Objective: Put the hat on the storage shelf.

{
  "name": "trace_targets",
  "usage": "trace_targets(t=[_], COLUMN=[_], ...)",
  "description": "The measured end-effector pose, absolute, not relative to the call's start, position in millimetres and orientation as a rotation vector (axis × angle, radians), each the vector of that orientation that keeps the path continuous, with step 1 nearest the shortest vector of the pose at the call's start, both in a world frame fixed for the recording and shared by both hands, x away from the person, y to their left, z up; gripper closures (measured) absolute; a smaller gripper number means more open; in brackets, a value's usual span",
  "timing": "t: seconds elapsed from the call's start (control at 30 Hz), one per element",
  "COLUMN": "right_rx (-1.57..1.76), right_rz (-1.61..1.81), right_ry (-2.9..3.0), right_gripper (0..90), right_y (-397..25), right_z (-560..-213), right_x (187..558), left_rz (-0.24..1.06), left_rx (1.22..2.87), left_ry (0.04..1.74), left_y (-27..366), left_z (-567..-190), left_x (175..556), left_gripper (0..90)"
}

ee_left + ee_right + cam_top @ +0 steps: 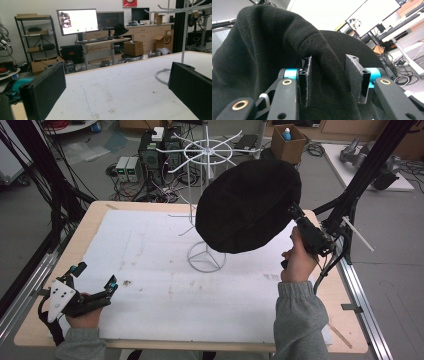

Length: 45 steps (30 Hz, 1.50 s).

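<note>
Hat brim pinched by right gripper | above stand | left gripper idle

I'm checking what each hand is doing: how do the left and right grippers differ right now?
The left gripper sits low over the white table cover, fingers spread wide and empty; the right gripper is raised beside the white wire stand, fingers pinching a fold of the black hat. Both are hand-held, with black fingers.

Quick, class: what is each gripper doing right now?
Left gripper: open, holding nothing, low over the table.
Right gripper: shut on the black hat, raised by the white rack.
</note>
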State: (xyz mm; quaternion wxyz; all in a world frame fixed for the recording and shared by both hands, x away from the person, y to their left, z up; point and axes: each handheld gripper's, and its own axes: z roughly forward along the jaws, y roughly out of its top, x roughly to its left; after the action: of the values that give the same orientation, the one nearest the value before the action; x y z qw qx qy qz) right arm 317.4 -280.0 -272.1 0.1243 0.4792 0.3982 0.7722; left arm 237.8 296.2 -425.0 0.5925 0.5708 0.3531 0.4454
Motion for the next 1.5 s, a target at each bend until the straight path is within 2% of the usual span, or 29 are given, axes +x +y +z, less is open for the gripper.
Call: trace_targets(t=[0.67,1.23,1.43,1.5], right_rx=[1.368,1.404,1.399,1.390], right_rz=[2.242,2.173,2.170,2.183], right_ry=[1.173,1.181,1.180,1.179], right_gripper=[46.2,20.7,16.7,12.6], right_y=[-285.3,-294.5,-299.2,-301.0], right_z=[-272.5,-273.6,-275.8,-276.6], right_x=[313.7,307.3,305.1,303.8], left_rz=[1.034,1.030,1.028,1.030], left_rx=[1.325,1.327,1.326,1.326], left_ry=[0.819,0.822,0.822,0.821], left_y=[295.9,295.6,295.7,295.7], left_z=[-425.1,-424.7,-424.9,-424.8], left_x=[238.0,237.7,237.9,237.9], left_gripper=[1.8,1.7,1.7,1.7])
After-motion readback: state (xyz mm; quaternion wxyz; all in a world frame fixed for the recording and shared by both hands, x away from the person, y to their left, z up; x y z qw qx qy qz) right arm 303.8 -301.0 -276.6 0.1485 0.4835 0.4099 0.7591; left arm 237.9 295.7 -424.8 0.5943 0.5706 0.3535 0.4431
